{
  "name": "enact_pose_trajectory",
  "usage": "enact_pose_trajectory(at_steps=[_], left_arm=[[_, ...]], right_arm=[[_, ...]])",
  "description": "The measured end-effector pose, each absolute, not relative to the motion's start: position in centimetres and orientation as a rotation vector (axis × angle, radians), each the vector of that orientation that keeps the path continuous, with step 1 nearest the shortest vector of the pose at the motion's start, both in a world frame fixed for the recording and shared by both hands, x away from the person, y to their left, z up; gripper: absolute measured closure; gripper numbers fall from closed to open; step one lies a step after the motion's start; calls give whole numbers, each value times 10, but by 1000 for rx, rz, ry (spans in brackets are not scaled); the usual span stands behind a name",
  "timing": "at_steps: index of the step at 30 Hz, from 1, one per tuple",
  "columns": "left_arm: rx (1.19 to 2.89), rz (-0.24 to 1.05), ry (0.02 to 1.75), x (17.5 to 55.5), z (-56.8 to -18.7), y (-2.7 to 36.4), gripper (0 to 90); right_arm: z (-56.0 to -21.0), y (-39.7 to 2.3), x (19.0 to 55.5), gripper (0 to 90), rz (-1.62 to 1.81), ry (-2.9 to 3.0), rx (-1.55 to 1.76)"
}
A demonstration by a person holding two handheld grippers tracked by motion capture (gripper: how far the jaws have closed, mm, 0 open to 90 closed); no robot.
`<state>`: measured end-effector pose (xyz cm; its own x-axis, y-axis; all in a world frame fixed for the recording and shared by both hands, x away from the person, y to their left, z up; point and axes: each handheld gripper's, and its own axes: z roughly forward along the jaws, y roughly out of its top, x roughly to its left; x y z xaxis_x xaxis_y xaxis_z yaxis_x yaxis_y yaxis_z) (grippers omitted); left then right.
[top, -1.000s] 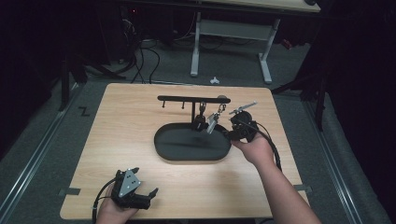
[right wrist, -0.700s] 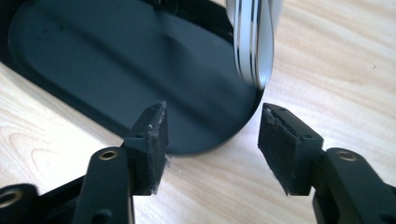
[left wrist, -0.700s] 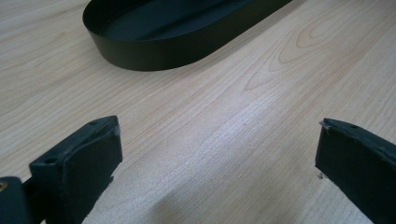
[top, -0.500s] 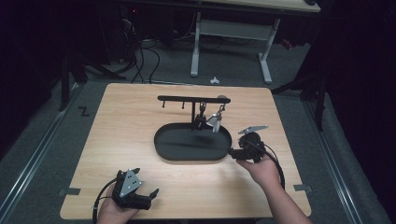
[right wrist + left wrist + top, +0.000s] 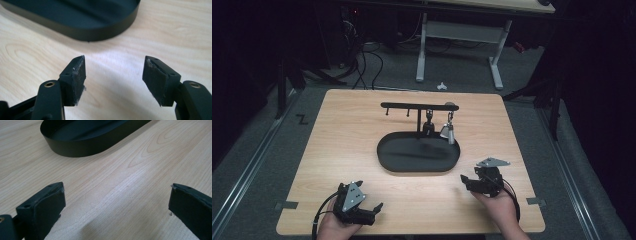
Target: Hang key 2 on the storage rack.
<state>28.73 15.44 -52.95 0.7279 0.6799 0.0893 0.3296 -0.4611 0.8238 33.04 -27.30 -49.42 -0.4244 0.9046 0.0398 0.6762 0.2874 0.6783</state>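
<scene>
Setting: a lab or test room arranged for recording. A small wooden table (image 5: 362,130) stands alone on grey carpet (image 5: 257,150), bordered by metal floor rails (image 5: 242,192). Tape marks (image 5: 286,205) lie beside the table. Cables (image 5: 362,65) run across the floor behind it, near a white-legged desk (image 5: 457,45). Surroundings are dark.

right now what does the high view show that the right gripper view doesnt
High view alone: the black rack standing in the tray with two small hanging pieces, the left gripper, both hands, the whole table and the floor cables. Right gripper view alone: the right gripper close up, its worn pads wide apart after just opening, with nothing between them. Both share: the black oval tray and the light wood tabletop.
</scene>
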Motion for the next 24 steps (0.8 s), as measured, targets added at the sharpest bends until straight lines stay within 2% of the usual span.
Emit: enact_pose_trajectory(at_steps=[6,10,12,24], left_arm=[[2072,524,763,285,-529,152,15],[2080,524,756,285,-528,150,17],[2073,526,752,285,-528,148,17],[2069,530,751,285,-526,149,17]], right_arm=[[-511,-280,309,324,923,2184,1424],[-524,-288,283,347,973,2085,1392],[-521,-290,282,322,1006,2092,1417],[-523,-286,283,336,990,2083,1400]])
